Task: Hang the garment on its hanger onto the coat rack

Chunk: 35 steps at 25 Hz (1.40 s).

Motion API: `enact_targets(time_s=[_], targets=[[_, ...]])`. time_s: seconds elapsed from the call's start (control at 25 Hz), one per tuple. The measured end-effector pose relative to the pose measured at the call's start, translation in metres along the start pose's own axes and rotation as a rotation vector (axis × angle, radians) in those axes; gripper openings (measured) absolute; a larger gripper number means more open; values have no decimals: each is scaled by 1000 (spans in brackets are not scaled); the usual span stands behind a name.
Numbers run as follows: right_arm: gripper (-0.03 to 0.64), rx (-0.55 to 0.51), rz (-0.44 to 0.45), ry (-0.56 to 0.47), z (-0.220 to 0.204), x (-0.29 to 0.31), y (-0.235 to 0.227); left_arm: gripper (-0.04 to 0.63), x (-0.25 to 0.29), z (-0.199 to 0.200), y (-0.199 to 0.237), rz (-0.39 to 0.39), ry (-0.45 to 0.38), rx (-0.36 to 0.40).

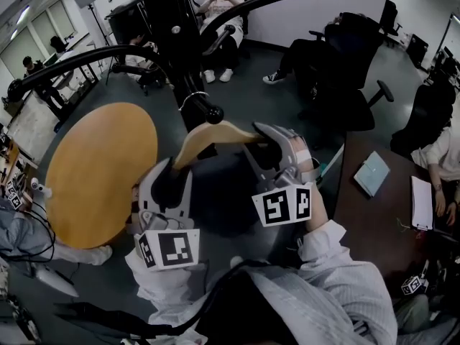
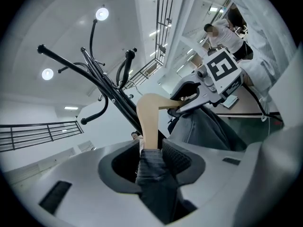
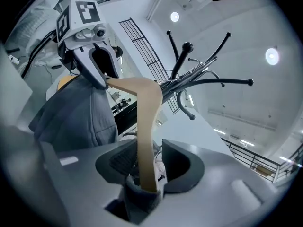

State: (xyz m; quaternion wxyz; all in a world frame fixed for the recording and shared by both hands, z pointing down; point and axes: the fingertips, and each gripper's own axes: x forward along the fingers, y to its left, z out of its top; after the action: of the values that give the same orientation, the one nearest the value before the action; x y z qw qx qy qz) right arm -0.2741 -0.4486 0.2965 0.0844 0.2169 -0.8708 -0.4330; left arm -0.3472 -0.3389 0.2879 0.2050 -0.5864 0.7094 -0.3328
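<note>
Hanging by its metal hook (image 1: 189,100) over a ball-tipped peg (image 1: 210,111) of the coat rack (image 1: 169,20), the wooden hanger (image 1: 215,135) lies with its long axis running crosswise in front of the person, one shoulder end reaching toward each tool. The grey garment (image 2: 208,131) drapes from it, down between the two. The left tool (image 1: 168,169) stands at the left end with its jaws wide apart; the wood and a fold of cloth sit between them, close against one pad, but nothing looks pinched. The right tool (image 1: 272,144) stands at the right end, likewise spread, with the hanger arm passing between its jaws and a gap showing on either side. Neither tool seems to carry the load, so the peg appears to bear it. Both tools lie below and on the person's side of the hanger, about equally near, and each end points straight into its jaws. The release therefore probably calls for drawing each tool back along its own line, down and toward the person, without dragging the cloth.
</note>
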Motion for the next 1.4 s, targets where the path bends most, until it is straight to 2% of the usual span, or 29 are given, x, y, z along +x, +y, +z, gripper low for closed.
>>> enact_targets(time_s=[0.12, 0.24, 0.48, 0.6, 0.72, 0.76, 0.84, 0.96, 1.16, 1.4], targets=[[132, 24, -9, 11, -1, -14, -1, 135, -19, 6, 6, 19, -30, -66], [140, 86, -21, 2, -5, -36, -5, 134, -34, 17, 5, 41, -77, -173], [135, 322, -77, -41, 3, -65, -8, 133, -29, 39, -15, 58, -160, -410], [28, 427, -128, -36, -1, -80, -14, 119, -17, 53, -42, 25, -194, -555], [3, 531, -165, -41, -7, -93, -21, 24, -10, 71, -51, 47, -260, -673], [2, 559, -173, -43, -10, -97, -23, 11, -9, 76, -52, 56, -281, -696], [2, 604, -191, -51, -15, -103, -27, 5, -3, 83, -62, 47, -287, -693], [2, 634, -192, -48, -23, -109, -27, 5, 8, 87, -83, -5, -244, -648], [2, 659, -165, -8, -32, -110, -21, 5, 16, 94, -97, -59, -255, -671], [0, 651, -150, -6, -39, -112, -26, 5, 24, 104, -105, -87, -270, -654]])
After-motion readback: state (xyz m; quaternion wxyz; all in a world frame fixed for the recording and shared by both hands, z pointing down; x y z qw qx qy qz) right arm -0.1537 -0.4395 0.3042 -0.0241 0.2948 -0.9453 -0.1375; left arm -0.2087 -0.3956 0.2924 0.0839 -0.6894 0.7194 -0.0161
